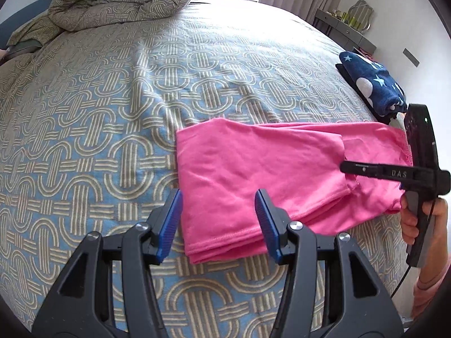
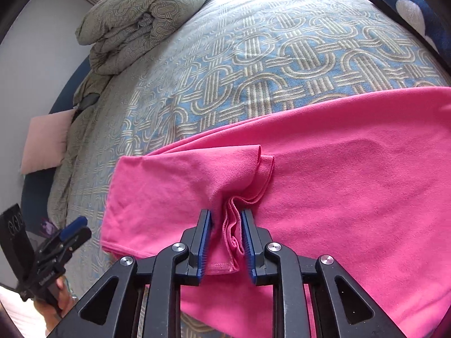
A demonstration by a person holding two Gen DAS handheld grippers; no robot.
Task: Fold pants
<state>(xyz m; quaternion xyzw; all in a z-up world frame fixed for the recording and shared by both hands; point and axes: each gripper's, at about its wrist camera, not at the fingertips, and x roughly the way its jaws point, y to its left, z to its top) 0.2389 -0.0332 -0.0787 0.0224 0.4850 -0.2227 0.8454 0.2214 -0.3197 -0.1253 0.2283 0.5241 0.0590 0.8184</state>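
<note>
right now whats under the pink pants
The patterned bedspread lies under the pink pants. The folded-over leg end covers lower layers; anything between them is hidden.

The right gripper pinches a bunched fold of the pink pants, its blue pads pressed against the gathered hem edges. The pants lie partly folded on the patterned bedspread, one layer doubled back with its cuff edge just ahead of the fingertips. The left gripper sits at the lower left, off the pants, held in a hand; whether its fingers are parted is unclear. A rolled duvet lies at the far end, a pink pillow at the left edge, and a navy starred cloth at the upper right.
</note>
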